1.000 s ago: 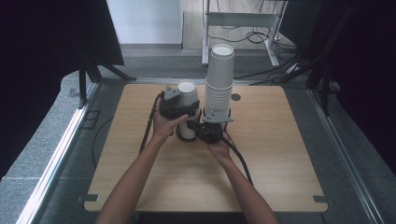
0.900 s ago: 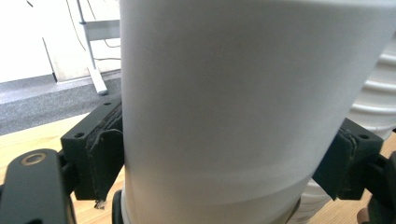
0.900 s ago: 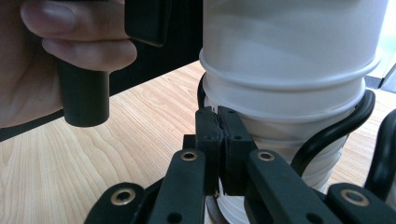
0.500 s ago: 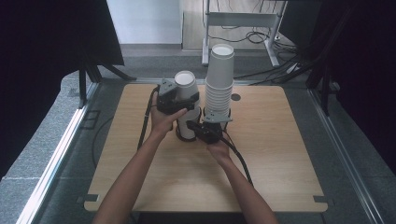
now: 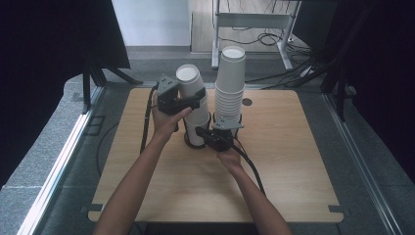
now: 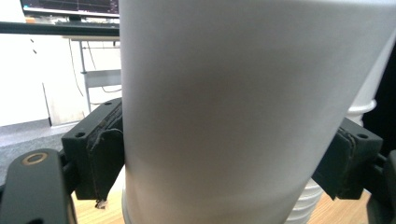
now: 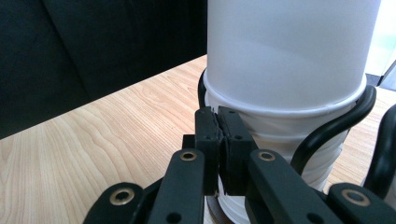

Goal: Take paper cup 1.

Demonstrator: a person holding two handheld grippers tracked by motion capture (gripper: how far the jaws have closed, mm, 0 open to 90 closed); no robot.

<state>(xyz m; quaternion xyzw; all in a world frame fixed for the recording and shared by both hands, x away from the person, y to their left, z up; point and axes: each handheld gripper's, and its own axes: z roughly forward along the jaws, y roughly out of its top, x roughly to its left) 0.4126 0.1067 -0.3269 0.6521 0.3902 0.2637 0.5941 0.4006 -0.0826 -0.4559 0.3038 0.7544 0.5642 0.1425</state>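
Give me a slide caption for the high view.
Left gripper lifts a white cup off one stack; right gripper steadies its holder.

The cups (image 5: 193, 93) at the table's centre are plain white, as is the taller stack (image 5: 230, 83) at their 3 o'clock. The grippers (image 5: 178, 98) are black with grey plates. The table (image 5: 293, 166) is pale wood grain. The ring holder (image 7: 336, 123) is black.

The high view was dim and soft, darkest at both sides, with brighter floor at the top. The table (image 5: 293, 186) was evenly lit, with faint shadows. In the left gripper view the cup (image 6: 233, 112) was blurred by closeness, its right side shaded. The right gripper view was sharper on the wood grain, with a bright patch at upper right.
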